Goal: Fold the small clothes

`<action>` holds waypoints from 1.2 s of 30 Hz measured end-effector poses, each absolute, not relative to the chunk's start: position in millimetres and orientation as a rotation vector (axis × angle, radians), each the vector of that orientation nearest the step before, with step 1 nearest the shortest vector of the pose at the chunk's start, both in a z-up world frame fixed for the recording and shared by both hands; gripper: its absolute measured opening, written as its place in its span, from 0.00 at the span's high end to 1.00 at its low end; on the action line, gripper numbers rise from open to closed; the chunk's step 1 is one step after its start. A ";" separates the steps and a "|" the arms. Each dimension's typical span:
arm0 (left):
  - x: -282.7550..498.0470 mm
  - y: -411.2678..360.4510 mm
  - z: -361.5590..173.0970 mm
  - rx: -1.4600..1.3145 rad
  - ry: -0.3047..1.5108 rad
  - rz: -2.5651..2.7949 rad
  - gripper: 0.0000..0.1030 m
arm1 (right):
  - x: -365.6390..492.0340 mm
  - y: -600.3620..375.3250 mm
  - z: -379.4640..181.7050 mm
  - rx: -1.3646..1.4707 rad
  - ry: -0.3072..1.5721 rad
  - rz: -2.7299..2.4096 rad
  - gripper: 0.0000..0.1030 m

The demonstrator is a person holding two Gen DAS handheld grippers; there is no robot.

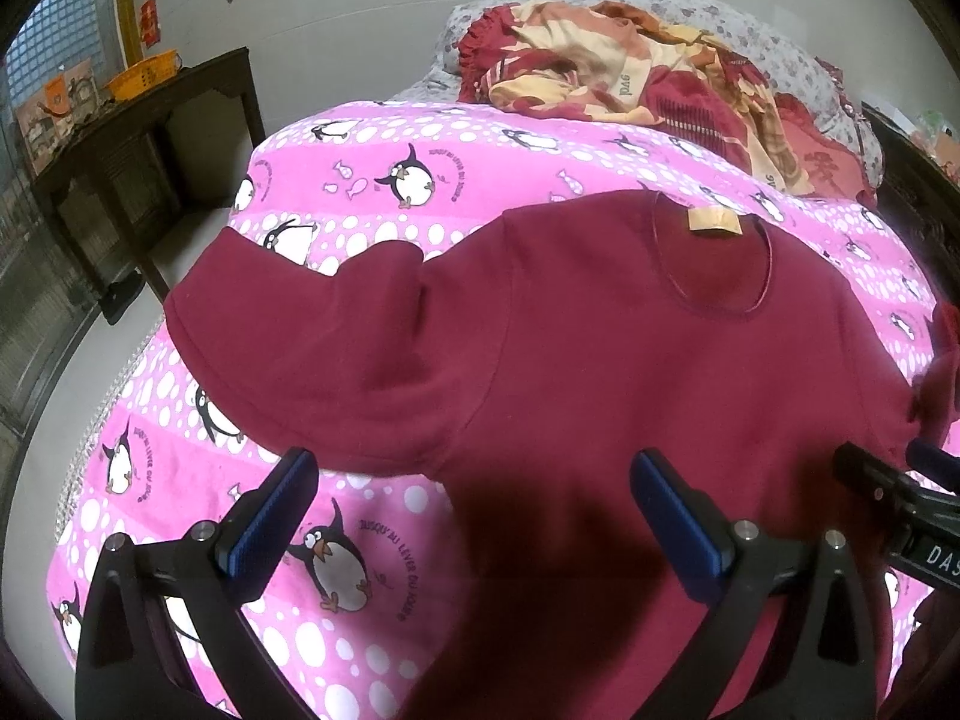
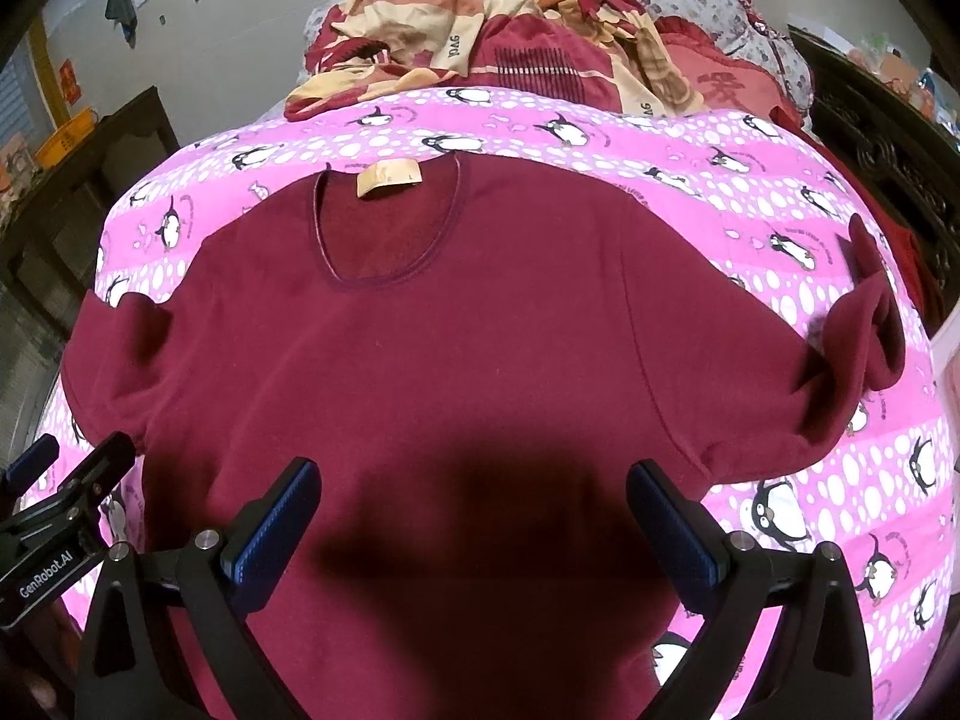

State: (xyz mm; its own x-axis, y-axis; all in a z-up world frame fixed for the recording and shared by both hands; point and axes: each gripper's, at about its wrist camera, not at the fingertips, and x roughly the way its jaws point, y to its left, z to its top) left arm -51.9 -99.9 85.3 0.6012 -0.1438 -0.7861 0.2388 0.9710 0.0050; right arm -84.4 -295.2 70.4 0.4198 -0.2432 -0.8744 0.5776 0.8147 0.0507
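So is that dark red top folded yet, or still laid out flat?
Mostly spread out: the maroon top lies open on the penguin blanket, neck label up, though both sleeve ends are turned back.

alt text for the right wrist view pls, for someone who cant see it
A dark red short-sleeved knit top lies spread flat, neckline away from the camera, on a pink penguin-print blanket. The open right gripper hovers above its lower half, with the left gripper at the left edge. A crumpled red and cream patterned quilt lies beyond.
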 end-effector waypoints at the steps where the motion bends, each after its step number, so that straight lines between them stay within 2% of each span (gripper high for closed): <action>1: -52.0 -99.3 85.3 0.112 0.899 -0.222 0.00 | -84.1 -295.3 69.9 0.373 1.017 -0.530 0.00; 22: -50.8 -96.7 86.4 0.111 0.905 -0.216 0.00 | -79.3 -292.5 63.9 0.373 1.041 -0.528 0.00; 36: -33.9 -60.7 90.3 0.085 0.906 -0.153 0.00 | -69.9 -283.7 60.3 0.356 1.055 -0.501 0.00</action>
State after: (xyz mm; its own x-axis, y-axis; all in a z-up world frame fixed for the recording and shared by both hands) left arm -33.9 -60.7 90.3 0.6074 -0.0964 -0.7885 0.1680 0.9857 0.0090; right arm -69.9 -283.7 60.3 0.3983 -0.2199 -0.8905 0.5514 0.8332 0.0409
